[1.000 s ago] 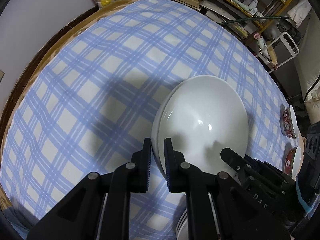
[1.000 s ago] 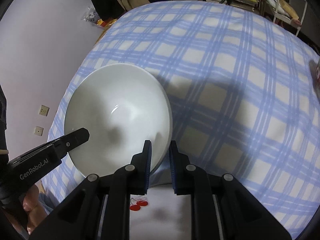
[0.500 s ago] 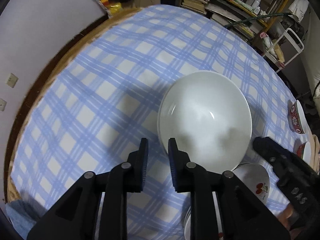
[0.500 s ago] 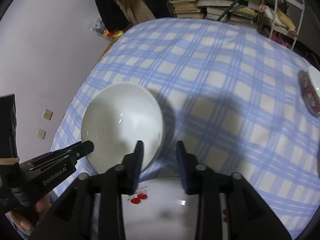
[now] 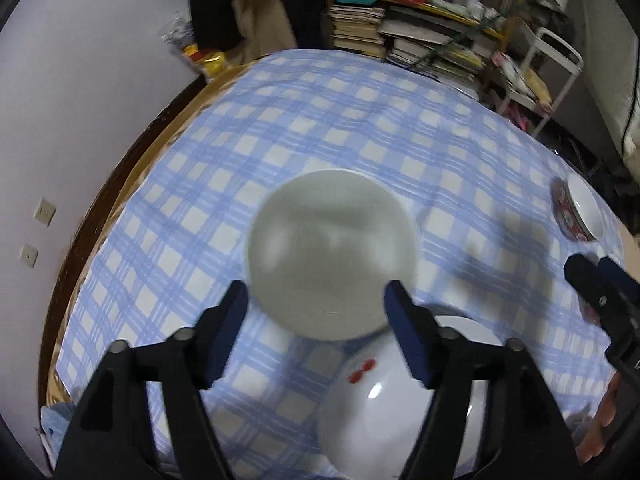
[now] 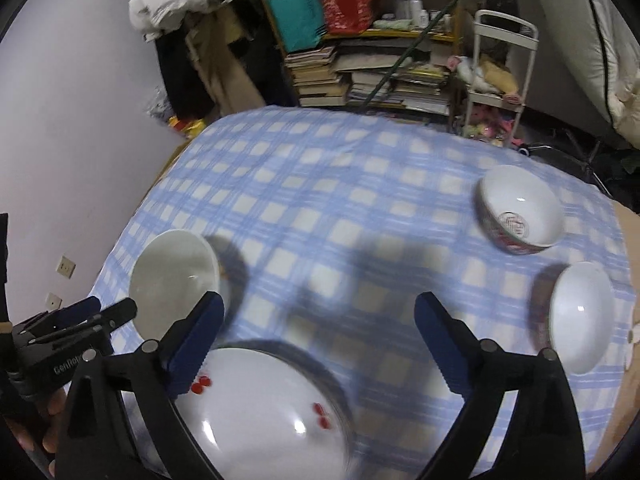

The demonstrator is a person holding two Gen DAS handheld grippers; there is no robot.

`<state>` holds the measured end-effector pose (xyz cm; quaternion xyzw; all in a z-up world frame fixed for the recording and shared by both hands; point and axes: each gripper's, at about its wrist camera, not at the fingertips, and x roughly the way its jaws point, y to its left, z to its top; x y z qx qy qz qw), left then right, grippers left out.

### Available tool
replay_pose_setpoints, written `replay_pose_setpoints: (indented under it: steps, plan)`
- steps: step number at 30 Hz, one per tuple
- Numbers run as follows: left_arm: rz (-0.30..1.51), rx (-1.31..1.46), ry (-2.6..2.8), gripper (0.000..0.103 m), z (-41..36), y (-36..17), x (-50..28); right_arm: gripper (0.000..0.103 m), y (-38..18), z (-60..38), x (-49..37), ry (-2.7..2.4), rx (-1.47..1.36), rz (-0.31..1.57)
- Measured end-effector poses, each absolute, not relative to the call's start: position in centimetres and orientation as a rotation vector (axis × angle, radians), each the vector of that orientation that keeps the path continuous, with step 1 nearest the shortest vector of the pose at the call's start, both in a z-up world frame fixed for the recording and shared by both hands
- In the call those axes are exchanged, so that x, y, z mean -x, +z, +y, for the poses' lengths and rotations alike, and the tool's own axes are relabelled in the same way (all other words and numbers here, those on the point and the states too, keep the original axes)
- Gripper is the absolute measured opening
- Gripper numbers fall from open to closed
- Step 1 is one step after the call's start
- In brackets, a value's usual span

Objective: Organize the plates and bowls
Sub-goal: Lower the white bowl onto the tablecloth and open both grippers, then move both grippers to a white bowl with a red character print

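Observation:
A plain white bowl rests on the blue checked tablecloth; it also shows in the right wrist view at the left. My left gripper is open and empty, raised above the bowl's near rim. My right gripper is open and empty, above a white plate with red cherries; the plate also shows in the left wrist view. A red-patterned bowl and a second bowl stand at the right.
The round table's wooden edge runs along the left by a white wall. Shelves with stacked books and a white cart stand behind the table. The red-patterned bowl also shows in the left wrist view.
Both grippers have let go of the white bowl, opened wide and pulled up and back. The bowl now rests on the cloth and more of the table is in view.

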<state>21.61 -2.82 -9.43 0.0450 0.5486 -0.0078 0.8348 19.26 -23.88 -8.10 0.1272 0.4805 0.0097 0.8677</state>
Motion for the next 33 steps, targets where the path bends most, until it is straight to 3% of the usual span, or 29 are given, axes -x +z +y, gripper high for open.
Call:
replay_pose_setpoints:
  steps: [4,12,19,33]
  plan:
    - [1.162,-0.121,-0.004,0.082,-5.5,-8.9,-21.8,0.101,-7.5,-27.0,-18.8,-0.044,-0.255,0.990]
    - [1.155,-0.143,-0.110,0.082,-10.0,-7.0,-24.1,0.101,-8.0,-33.5,-17.7,-0.143,-0.370,0.942]
    - [1.033,-0.185,-0.206,0.082,-15.5,-5.9,-25.3,0.100,-8.5,-36.6,-17.2,-0.172,-0.379,0.862]
    - [1.046,-0.216,-0.279,0.082,-23.3,-9.4,-29.8,0.100,-8.9,-40.7,-20.0,-0.166,-0.428,0.752]
